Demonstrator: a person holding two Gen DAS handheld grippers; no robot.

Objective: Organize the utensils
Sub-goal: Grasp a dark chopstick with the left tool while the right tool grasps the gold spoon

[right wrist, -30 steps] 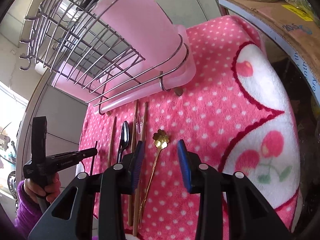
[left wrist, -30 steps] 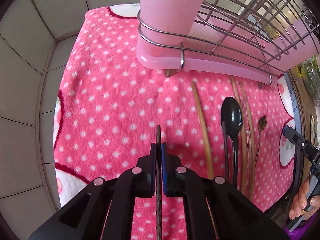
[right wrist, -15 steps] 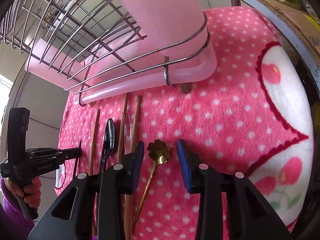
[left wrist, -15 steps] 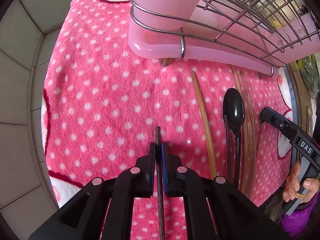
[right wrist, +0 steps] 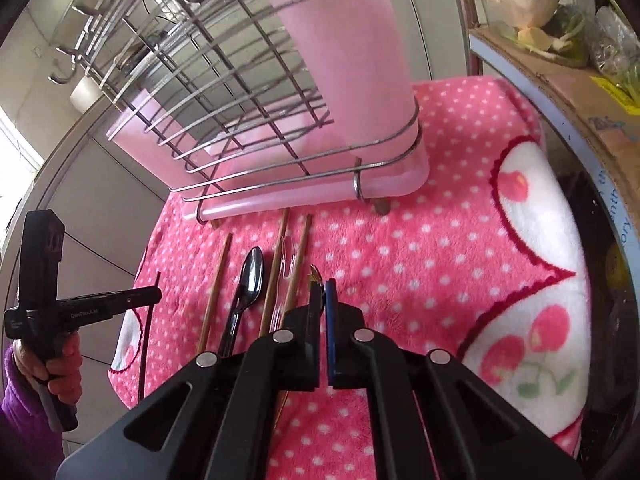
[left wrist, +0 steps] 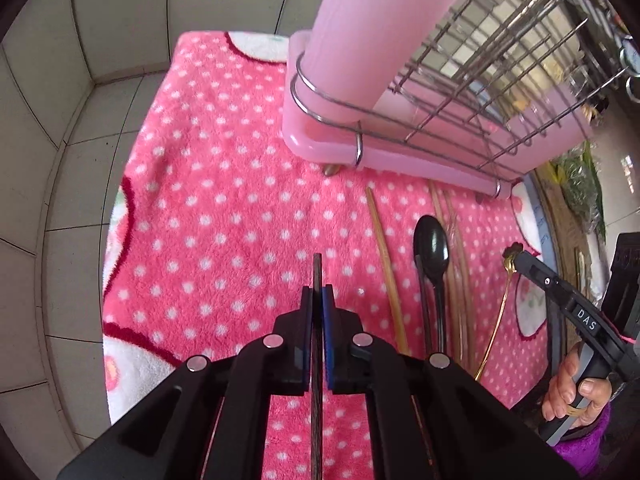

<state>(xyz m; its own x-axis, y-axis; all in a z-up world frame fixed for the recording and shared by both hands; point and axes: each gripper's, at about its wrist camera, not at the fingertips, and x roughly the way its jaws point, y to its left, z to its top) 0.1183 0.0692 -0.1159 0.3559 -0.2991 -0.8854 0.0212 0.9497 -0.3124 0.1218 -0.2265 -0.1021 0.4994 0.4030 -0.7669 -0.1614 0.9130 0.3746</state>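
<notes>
Pink dotted blanket (left wrist: 224,208), tiled corner. Left gripper (left wrist: 317,300): clamped on dark chopstick (left wrist: 317,272), shaft running along its fingers. Right gripper (right wrist: 322,292): clenched on gold spoon (left wrist: 505,280). Pink holder (left wrist: 380,28) in wire rack (right wrist: 224,92): ahead and above both, nearer the left gripper.

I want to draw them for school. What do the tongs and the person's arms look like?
Both tongs are black plastic with round silver bolts and blue pads: left tongs, right tongs. White letters "DAS" run along the side of the right one. The left hand has a purple sleeve.
</notes>
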